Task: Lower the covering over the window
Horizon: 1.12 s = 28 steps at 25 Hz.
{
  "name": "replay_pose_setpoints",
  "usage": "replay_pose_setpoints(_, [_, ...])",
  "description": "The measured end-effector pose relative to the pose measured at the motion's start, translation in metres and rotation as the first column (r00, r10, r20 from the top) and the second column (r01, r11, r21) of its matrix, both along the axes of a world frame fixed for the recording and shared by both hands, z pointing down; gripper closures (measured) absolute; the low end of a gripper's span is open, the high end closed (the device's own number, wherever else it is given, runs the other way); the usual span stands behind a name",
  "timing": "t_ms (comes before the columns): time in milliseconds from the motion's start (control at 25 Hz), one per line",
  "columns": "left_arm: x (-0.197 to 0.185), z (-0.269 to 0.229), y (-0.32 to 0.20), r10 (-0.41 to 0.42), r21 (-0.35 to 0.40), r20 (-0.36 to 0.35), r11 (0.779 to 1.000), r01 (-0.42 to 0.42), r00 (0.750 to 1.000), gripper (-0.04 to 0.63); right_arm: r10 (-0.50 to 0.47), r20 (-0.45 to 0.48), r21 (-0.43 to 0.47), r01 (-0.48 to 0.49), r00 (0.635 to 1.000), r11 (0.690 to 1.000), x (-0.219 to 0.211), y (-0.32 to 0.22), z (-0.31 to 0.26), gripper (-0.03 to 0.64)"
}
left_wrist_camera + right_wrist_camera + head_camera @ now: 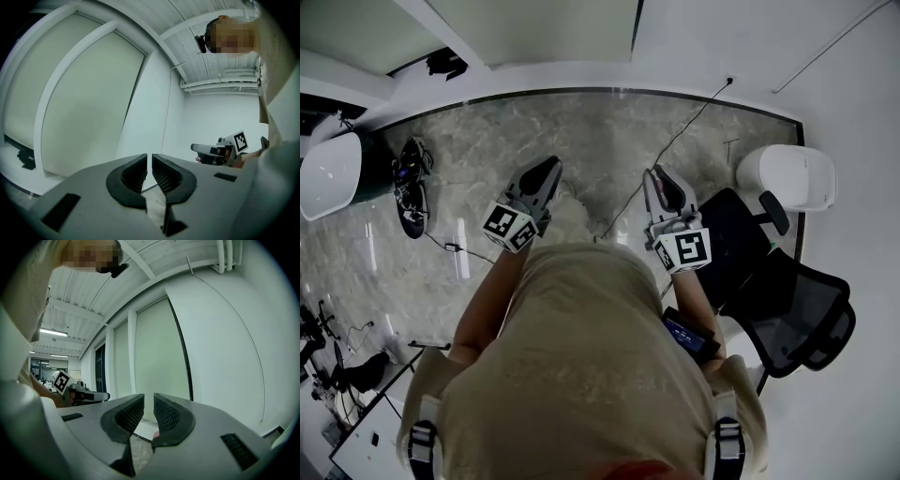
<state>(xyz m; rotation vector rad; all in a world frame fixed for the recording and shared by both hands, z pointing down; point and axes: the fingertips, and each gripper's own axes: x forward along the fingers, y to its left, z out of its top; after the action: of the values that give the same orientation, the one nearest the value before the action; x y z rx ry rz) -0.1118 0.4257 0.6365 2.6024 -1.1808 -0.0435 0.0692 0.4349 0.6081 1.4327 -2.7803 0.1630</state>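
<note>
The window covering is a pale roller blind that hangs down over the panes in the left gripper view. The right gripper view shows the blind beside a dark frame strip. A thin cord runs down the white wall next to it. My left gripper points level toward the window, its jaws shut with nothing between them. My right gripper also points level, jaws a little apart and empty. In the head view the left gripper and right gripper are held out over the marble floor, short of the wall.
A black office chair and a white round bin stand at the right. A thin cable trails over the floor toward the wall. Black gear and a white tub lie at the left.
</note>
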Motion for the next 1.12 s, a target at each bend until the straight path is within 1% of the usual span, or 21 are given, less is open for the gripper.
replay_pose_setpoints(200, [0.002, 0.005, -0.027, 0.030, -0.013, -0.011, 0.999, -0.030, 0.999, 0.565, 0.005, -0.007, 0.004, -0.005, 1.000, 1.000, -0.006, -0.023, -0.001, 0.557])
replay_pose_setpoints(400, [-0.005, 0.010, -0.079, 0.069, -0.039, -0.030, 0.997, -0.070, 0.997, 0.555, 0.025, -0.027, 0.002, -0.025, 0.999, 1.000, -0.021, -0.068, -0.007, 0.557])
replay_pose_setpoints(560, [-0.006, 0.006, -0.124, 0.113, -0.037, -0.039, 0.993, -0.114, 0.993, 0.555, 0.058, -0.032, 0.013, -0.058, 0.998, 0.998, -0.030, -0.109, -0.015, 0.557])
replay_pose_setpoints(760, [-0.010, -0.002, -0.167, 0.175, -0.035, -0.048, 0.984, -0.177, 0.983, 0.555, 0.098, -0.044, 0.018, -0.098, 0.994, 0.995, -0.041, -0.148, -0.025, 0.557])
replay_pose_setpoints(960, [-0.026, -0.002, -0.214, 0.230, -0.032, -0.056, 0.972, -0.232, 0.971, 0.555, 0.150, -0.037, 0.023, -0.149, 0.988, 0.989, -0.061, -0.194, -0.030, 0.557])
replay_pose_setpoints(1120, [-0.048, -0.003, -0.250, 0.261, 0.002, -0.058, 0.965, -0.261, 0.964, 0.555, 0.173, -0.070, 0.028, -0.172, 0.982, 0.985, -0.080, -0.227, -0.022, 0.557])
